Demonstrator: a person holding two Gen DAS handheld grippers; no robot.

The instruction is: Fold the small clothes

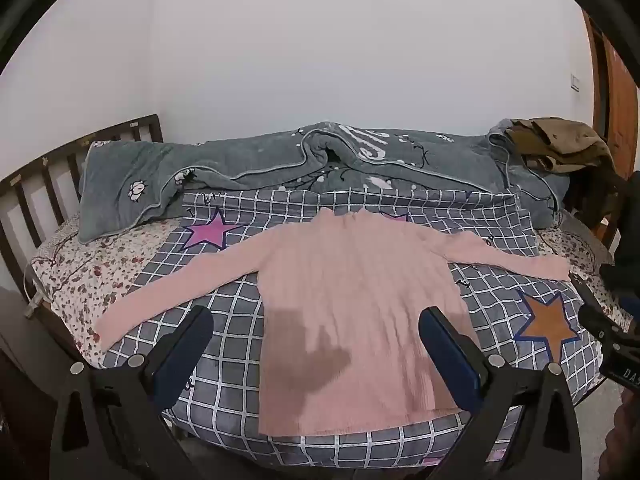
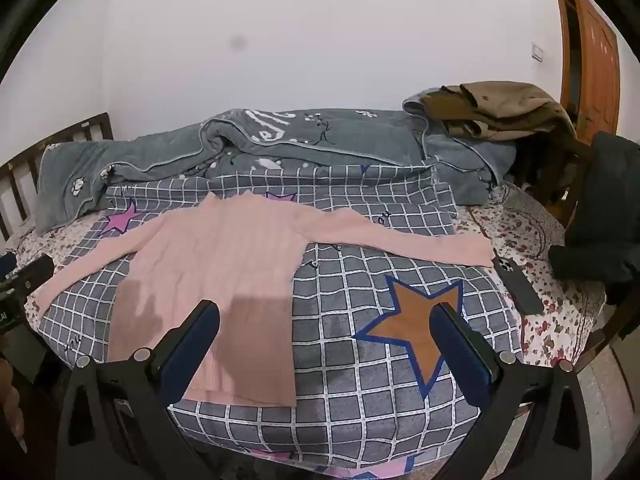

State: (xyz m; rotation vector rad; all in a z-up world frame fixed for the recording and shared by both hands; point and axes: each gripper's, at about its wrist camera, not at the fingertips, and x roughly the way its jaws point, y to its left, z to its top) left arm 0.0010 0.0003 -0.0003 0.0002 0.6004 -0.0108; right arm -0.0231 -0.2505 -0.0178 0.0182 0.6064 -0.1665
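A pink long-sleeved ribbed sweater point(image 1: 352, 320) lies flat, sleeves spread wide, on a grey checked quilt point(image 1: 216, 392) with stars; it also shows in the right wrist view point(image 2: 216, 280). My left gripper point(image 1: 316, 344) is open and empty, held above the sweater's lower half. My right gripper point(image 2: 326, 340) is open and empty, above the sweater's hem corner and the orange star point(image 2: 420, 332). The right gripper's edge shows in the left wrist view point(image 1: 612, 336).
A rumpled grey blanket point(image 1: 280, 168) lies along the far side. Brown clothes point(image 2: 500, 112) are piled at the back right. A dark phone point(image 2: 516, 284) lies by the right sleeve end. A dark garment point(image 2: 592, 232) hangs at right. A wooden headboard point(image 1: 36, 184) stands left.
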